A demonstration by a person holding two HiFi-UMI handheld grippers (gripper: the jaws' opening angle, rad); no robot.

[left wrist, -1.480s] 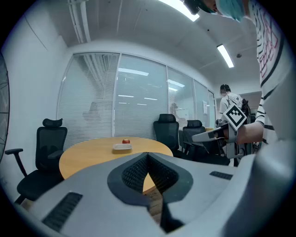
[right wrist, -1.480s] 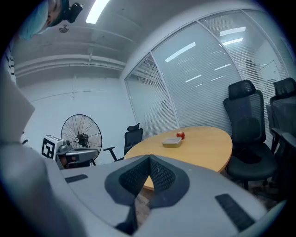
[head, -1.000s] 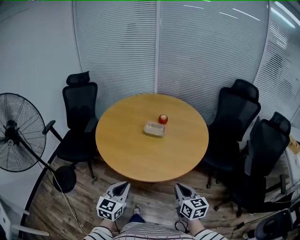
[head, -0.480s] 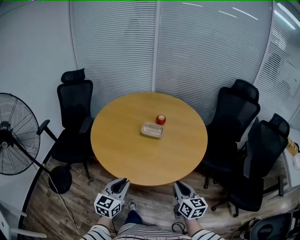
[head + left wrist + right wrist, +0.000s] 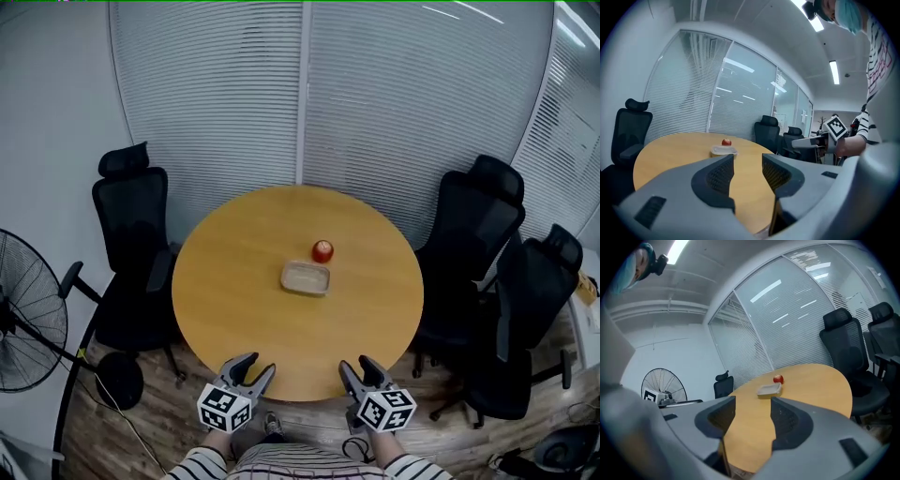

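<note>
Recording a glass wall with closed blinds [image 5: 300, 103] closing off the far side of the room. Noting a round wooden worktop [image 5: 234, 309] standing mid-floor in front of it, presumably for access from every side. Counting three black office chairs [image 5: 131, 234] around it, one at the left and two crowded at the right, all drawn slightly back from the rim and apparently parked rather than in use. Noting a pedestal fan [image 5: 23, 323] standing well apart at the far left, likely to keep it out of the way.

Finding the left gripper [image 5: 258, 366] and the right gripper [image 5: 357, 366] being held low and side by side at the near rim of the worktop, both pointing toward its centre. Judging this a level, matched posture, keeping both gripper cameras trained on the items ahead. Confirming from each gripper view the jaws of both standing moderately apart and gripping nothing, with only bare worktop showing in each gap.

Locating a shallow clear container [image 5: 306, 278] lying flat at the worktop's centre, well apart from both grippers and seemingly empty. Locating a red apple [image 5: 322, 250] resting on the worktop just beyond the container's far right corner. Declining to rule on contact between the two.
</note>
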